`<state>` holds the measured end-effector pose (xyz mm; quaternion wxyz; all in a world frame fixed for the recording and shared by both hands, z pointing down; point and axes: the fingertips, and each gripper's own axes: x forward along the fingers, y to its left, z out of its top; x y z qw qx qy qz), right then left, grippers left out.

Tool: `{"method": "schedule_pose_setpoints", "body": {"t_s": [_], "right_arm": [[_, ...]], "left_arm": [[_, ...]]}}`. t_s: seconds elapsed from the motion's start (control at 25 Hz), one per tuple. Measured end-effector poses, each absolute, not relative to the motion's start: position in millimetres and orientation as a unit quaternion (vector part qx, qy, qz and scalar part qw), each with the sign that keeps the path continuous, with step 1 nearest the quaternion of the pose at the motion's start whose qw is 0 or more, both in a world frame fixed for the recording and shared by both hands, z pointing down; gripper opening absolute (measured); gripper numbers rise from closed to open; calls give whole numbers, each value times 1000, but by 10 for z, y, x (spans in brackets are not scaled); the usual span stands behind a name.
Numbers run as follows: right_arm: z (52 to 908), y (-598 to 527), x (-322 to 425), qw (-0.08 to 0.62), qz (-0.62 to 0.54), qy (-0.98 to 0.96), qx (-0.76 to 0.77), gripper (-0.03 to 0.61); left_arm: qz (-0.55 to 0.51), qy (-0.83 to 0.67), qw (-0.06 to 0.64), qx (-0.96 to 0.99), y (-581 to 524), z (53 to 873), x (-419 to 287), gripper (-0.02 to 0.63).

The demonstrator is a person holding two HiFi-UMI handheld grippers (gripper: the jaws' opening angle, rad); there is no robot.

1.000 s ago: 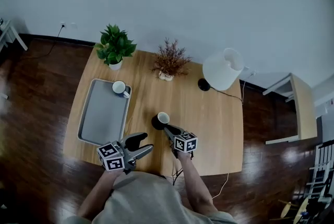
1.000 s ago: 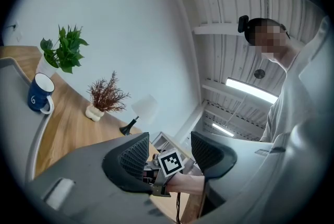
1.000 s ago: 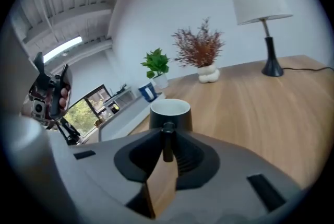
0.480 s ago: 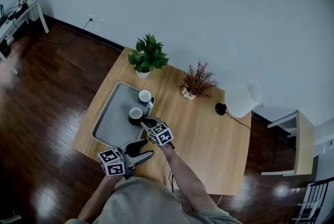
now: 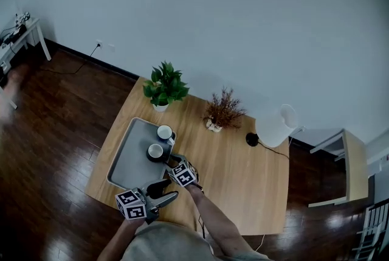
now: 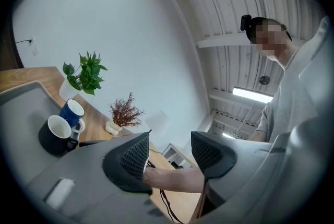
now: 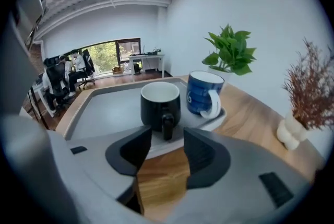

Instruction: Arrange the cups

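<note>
A black cup point(image 5: 155, 151) stands upright on the grey tray point(image 5: 127, 162), beside a blue cup point(image 5: 165, 132) at the tray's far right corner. In the right gripper view the black cup point(image 7: 160, 104) turns its handle toward me, and the blue cup point(image 7: 204, 92) sits just behind it to the right. My right gripper point(image 5: 171, 161) point(image 7: 167, 137) is opening; its jaws stand apart just short of the handle and do not press on it. My left gripper point(image 5: 167, 188) point(image 6: 169, 147) hovers open near the table's front edge with nothing in it.
On the wooden table point(image 5: 243, 180) a green potted plant point(image 5: 163, 86) and a dried plant in a small vase point(image 5: 222, 112) stand along the far edge, with a white lamp point(image 5: 273, 127) to their right. A small side table point(image 5: 352, 159) stands off to the right.
My right gripper carried the black cup from the middle of the table leftward onto the tray beside the blue cup, then let go of its handle. The left gripper shifted a little.
</note>
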<state>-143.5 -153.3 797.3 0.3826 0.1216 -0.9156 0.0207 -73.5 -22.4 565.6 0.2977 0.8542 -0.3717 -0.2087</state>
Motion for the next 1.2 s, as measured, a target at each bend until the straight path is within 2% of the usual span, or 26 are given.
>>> {"method": "schedule_pose_setpoints", "body": {"t_s": [0.04, 0.16, 0.24, 0.4, 0.56, 0.6, 0.76, 1.2], "right_arm": [[7964, -1532, -1330, 382, 36, -914, 132, 221], [7780, -1428, -880, 345, 92, -920, 163, 215], [7501, -1252, -562, 282, 138, -933, 175, 163], [6925, -782, 61, 143, 235, -943, 188, 163], [6723, -464, 559, 72, 288, -930, 218, 155], [6671, -436, 639, 53, 298, -925, 228, 132], [6441, -508, 825, -30, 326, -908, 261, 130], [6162, -642, 1032, -56, 293, -921, 250, 130]], "left_arm": [[-206, -366, 298, 857, -244, 5655, -702, 241], [-199, -348, 303, 864, -283, 5660, -557, 241], [-193, -333, 310, 869, -295, 5673, -433, 241], [-177, -292, 320, 884, -309, 5699, -155, 241], [-158, -247, 334, 896, -351, 5759, 185, 241], [-155, -238, 337, 898, -362, 5762, 265, 241], [-150, -209, 339, 905, -408, 5733, 532, 241], [-154, -205, 326, 910, -338, 5660, 700, 242]]}}
